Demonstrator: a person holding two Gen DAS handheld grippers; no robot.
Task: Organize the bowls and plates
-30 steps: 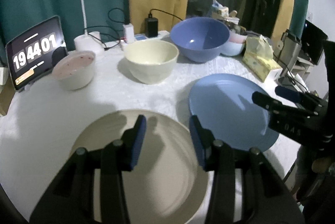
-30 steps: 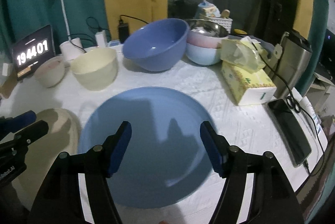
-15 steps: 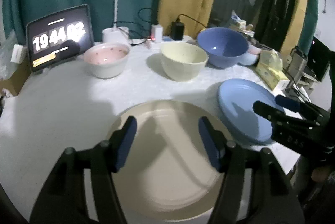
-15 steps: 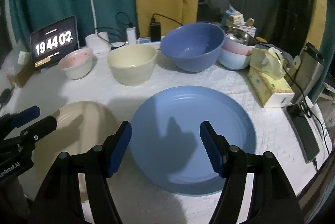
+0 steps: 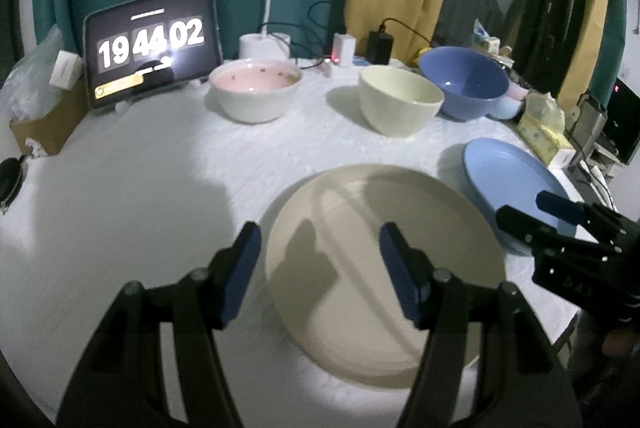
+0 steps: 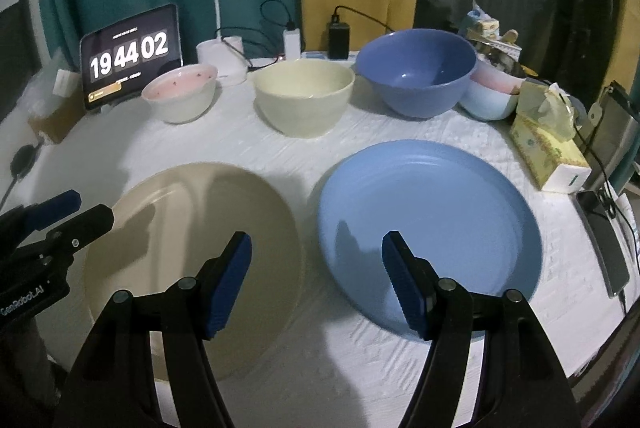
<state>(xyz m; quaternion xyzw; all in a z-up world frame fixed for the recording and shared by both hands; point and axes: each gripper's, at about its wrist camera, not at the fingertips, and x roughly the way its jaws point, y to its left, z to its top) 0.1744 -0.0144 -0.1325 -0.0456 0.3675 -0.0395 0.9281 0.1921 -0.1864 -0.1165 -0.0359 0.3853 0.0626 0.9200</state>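
A beige plate point(image 5: 384, 268) point(image 6: 192, 248) and a blue plate point(image 6: 432, 220) point(image 5: 508, 176) lie side by side at the front of the white table. Behind them stand a white bowl with a pink inside point(image 5: 256, 92) point(image 6: 180, 96), a cream bowl point(image 5: 400, 100) point(image 6: 304, 96) and a large blue bowl point(image 5: 464, 80) point(image 6: 416, 72). My left gripper point(image 5: 320, 272) is open and empty above the beige plate's left part. My right gripper point(image 6: 316, 280) is open and empty above the gap between the two plates.
A tablet clock point(image 5: 152, 44), a desk lamp base point(image 5: 264, 44) and chargers point(image 5: 378, 46) stand at the back. Stacked pink and pale blue bowls point(image 6: 492, 96), a tissue box point(image 6: 548, 152) and a phone point(image 6: 604, 240) sit at the right. A cardboard box point(image 5: 44, 128) is at the left.
Both grippers have pulled back and swung left, so more of the table shows. The left gripper's jaws have opened wider. The dishes have not moved.
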